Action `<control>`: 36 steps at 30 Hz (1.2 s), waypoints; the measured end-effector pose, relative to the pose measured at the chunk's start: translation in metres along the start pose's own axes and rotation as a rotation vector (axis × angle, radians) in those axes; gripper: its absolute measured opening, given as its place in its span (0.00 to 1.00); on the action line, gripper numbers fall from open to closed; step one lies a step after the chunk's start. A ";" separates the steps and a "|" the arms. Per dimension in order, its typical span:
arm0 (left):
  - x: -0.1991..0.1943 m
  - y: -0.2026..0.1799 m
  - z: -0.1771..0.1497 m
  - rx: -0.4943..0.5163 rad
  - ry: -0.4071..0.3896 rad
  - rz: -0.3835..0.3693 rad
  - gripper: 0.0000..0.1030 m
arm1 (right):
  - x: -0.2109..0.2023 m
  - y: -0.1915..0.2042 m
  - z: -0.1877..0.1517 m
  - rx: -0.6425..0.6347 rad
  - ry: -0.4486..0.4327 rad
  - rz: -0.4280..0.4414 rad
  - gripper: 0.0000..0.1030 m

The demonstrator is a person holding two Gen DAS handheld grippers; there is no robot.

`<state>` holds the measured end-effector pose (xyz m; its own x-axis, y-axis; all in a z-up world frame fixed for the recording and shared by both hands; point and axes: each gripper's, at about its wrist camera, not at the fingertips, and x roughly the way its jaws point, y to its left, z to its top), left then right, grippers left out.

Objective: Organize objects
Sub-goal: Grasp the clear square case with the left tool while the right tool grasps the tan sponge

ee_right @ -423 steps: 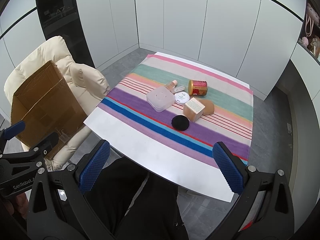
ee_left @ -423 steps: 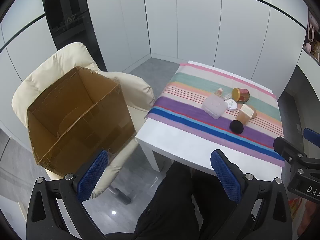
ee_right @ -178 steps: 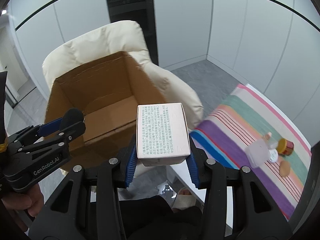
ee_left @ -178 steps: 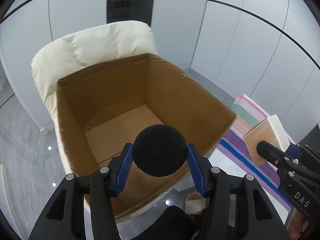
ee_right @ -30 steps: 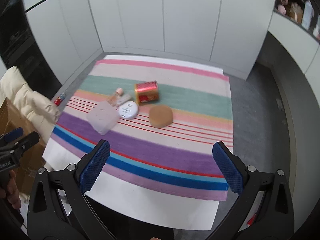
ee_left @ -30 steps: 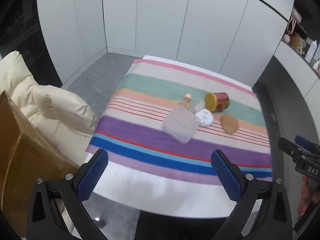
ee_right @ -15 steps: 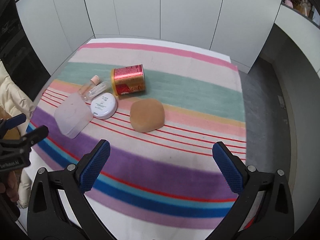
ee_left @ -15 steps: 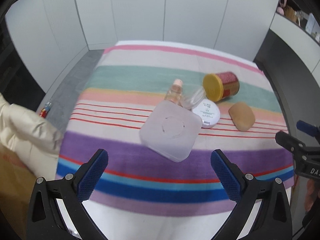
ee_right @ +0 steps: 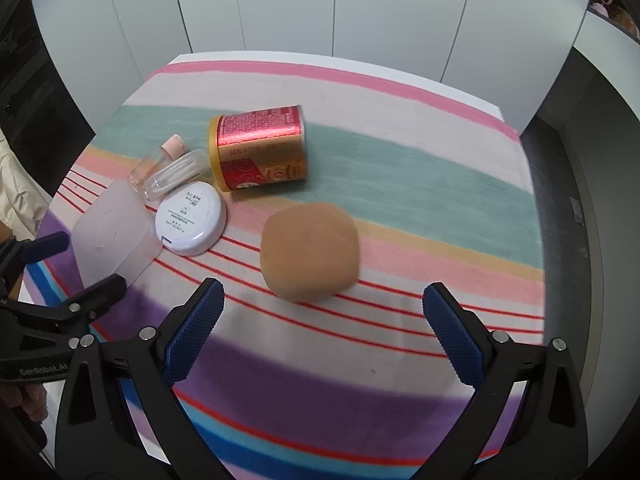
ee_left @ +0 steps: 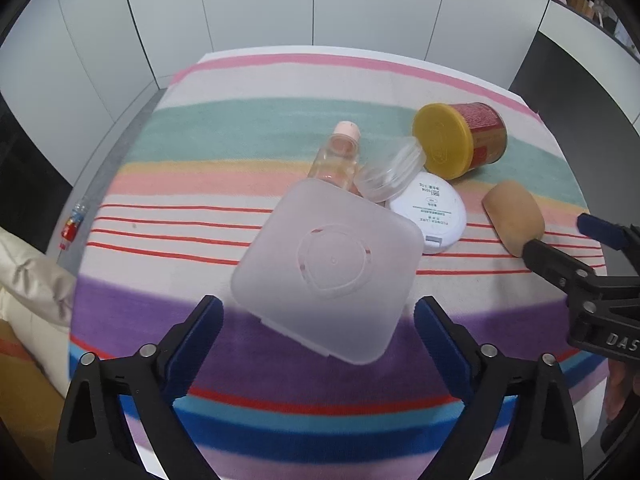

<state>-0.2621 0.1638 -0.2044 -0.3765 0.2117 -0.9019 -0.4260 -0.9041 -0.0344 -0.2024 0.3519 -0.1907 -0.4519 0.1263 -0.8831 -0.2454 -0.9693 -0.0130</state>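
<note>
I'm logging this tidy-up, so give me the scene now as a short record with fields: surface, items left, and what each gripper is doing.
surface: striped cloth
items left: frosted square case, white round compact, small clear bottle, red can on its side, tan sponge
left gripper: open, fingers just closing a little, nothing gripped, facing the case
right gripper: open, likewise closing, empty, facing the sponge

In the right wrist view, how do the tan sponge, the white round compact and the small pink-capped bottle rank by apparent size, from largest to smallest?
1. Tan sponge, though it lies nearest the camera, which may enlarge it.
2. White round compact.
3. Pink-capped bottle, partly hidden.
</note>
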 end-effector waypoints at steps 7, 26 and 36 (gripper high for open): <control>0.011 -0.002 0.004 0.020 -0.007 -0.005 0.85 | 0.024 0.010 0.004 0.016 0.041 0.008 0.86; -0.039 -0.004 0.000 -0.020 -0.038 -0.018 0.83 | -0.019 0.013 -0.002 0.023 0.016 0.053 0.52; -0.059 -0.015 -0.025 0.036 -0.021 0.007 0.81 | -0.023 0.010 -0.041 0.030 0.100 0.026 0.52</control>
<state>-0.2127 0.1555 -0.1614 -0.3965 0.2135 -0.8929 -0.4529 -0.8915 -0.0120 -0.1594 0.3309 -0.1902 -0.3709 0.0780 -0.9254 -0.2613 -0.9650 0.0234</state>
